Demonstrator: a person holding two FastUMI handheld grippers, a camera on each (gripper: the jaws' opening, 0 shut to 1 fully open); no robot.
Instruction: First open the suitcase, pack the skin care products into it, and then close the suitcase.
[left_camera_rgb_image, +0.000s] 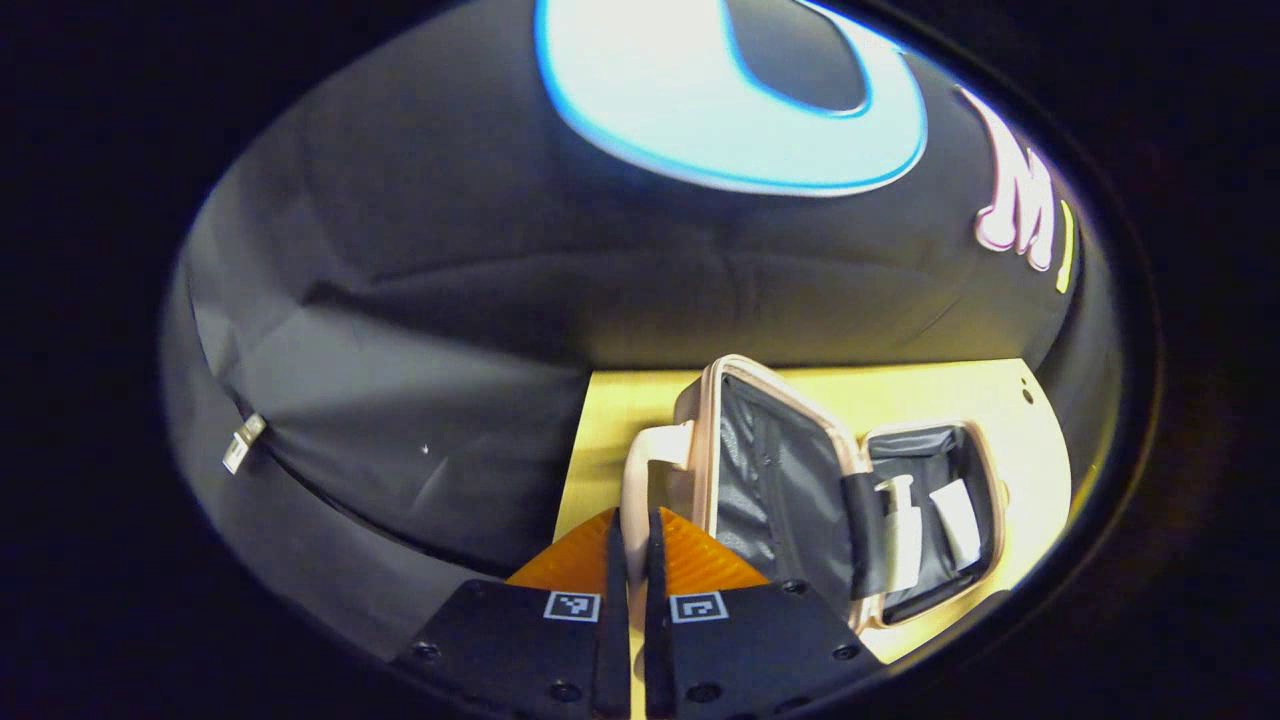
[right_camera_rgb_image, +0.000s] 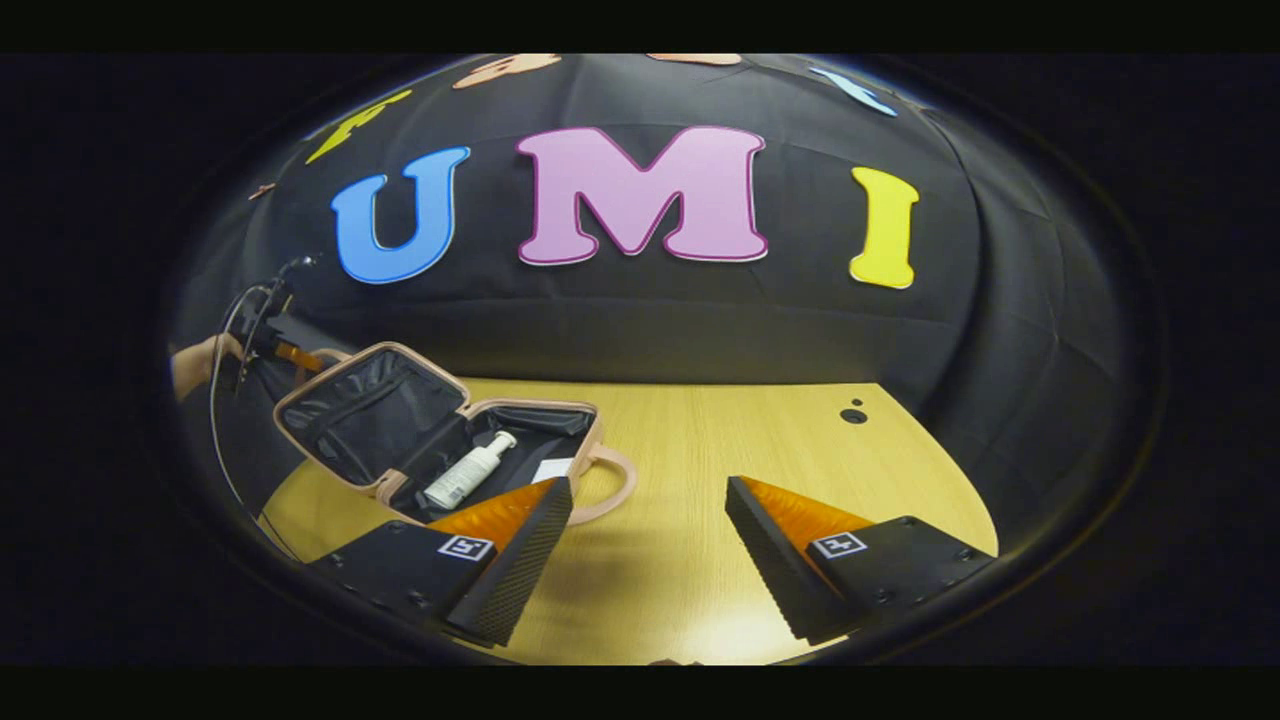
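Suitcase (right_camera_rgb_image: 440, 440) open on bench (right_camera_rgb_image: 720, 450), bottle (right_camera_rgb_image: 470, 470) inside; raised lid (left_camera_rgb_image: 780, 480) just right of pressed-together, empty left fingers (left_camera_rgb_image: 630, 560); right fingers (right_camera_rgb_image: 648, 545) wide apart, empty.

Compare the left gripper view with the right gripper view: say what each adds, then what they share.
Left gripper view: its own left gripper, fingers together, just short of the suitcase handle.

Right gripper view: the right gripper wide open over bare table, and a hand behind the lid.

Both: the open suitcase holding a white bottle.
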